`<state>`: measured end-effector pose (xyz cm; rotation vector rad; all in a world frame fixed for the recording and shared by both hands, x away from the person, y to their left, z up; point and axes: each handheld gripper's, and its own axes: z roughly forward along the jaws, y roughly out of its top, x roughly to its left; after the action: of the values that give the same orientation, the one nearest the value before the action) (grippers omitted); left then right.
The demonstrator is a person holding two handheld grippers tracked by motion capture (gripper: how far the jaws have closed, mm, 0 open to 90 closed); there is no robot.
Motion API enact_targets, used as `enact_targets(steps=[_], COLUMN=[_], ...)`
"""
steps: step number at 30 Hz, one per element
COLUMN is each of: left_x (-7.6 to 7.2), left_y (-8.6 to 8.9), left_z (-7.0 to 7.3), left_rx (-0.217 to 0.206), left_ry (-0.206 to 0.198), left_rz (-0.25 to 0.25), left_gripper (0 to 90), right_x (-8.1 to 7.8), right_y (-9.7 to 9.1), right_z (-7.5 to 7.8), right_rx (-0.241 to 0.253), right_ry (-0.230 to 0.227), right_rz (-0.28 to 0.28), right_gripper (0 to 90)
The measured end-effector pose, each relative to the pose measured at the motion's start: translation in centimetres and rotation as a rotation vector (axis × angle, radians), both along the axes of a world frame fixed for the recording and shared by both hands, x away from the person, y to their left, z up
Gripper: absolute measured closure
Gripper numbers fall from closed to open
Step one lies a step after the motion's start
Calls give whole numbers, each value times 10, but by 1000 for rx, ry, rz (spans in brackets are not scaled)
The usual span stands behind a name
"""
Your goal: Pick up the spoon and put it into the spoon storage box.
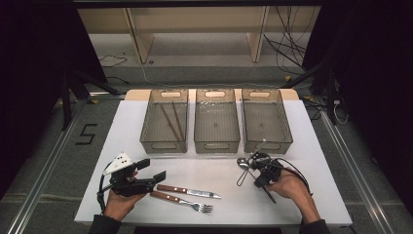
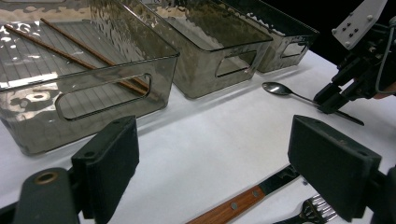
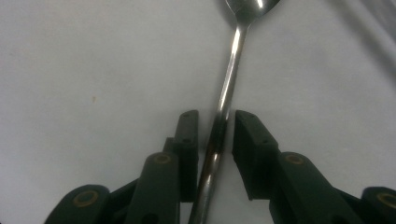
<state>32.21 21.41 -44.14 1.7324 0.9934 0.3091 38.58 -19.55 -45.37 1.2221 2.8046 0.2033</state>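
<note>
A metal spoon (image 1: 242, 162) (image 3: 236, 42) lies on the white table (image 1: 302, 195) at the right front. My right gripper (image 1: 253, 168) (image 3: 215, 116) is low over it. Its jaws straddle the spoon's handle with a narrow gap on each side, so it is still open. The left gripper view shows the spoon (image 2: 280, 89) flat on the table with the right gripper (image 2: 332, 100) on its handle. My left gripper (image 1: 153, 170) (image 2: 215, 158) is held wide open at the left front with nothing in it. It hangs just above a wooden-handled knife (image 1: 187, 191) (image 2: 233, 207) and fork (image 1: 180, 201) (image 2: 320, 207).
Three smoky clear bins stand side by side across the back of the table. The left bin (image 1: 164, 146) (image 2: 107, 93) holds two chopsticks (image 1: 173, 122) (image 2: 79, 51). The middle bin (image 1: 216, 146) and the right bin (image 1: 268, 145) look bare.
</note>
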Motion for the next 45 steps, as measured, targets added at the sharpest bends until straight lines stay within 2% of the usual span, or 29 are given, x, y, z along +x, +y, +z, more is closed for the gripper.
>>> enact_targets(steps=[5, 13, 26, 45], left_x=[0, 1, 1, 0], left_y=[0, -1, -2, 0], left_z=[0, 0, -1, 0], left_rx=[2, 4, 11, 10], left_ry=[1, 2, 2, -2], left_rz=[-1, -4, -6, 1], left_gripper=[160, 160, 160, 160], right_x=[5, 10, 10, 7], right_y=[-2, 2, 2, 2], right_z=[0, 1, 1, 9], right_rx=[7, -21, -20, 50], right_ry=[28, 53, 51, 18], right_rz=[-10, -6, 2, 60], right_gripper=[766, 819, 854, 858])
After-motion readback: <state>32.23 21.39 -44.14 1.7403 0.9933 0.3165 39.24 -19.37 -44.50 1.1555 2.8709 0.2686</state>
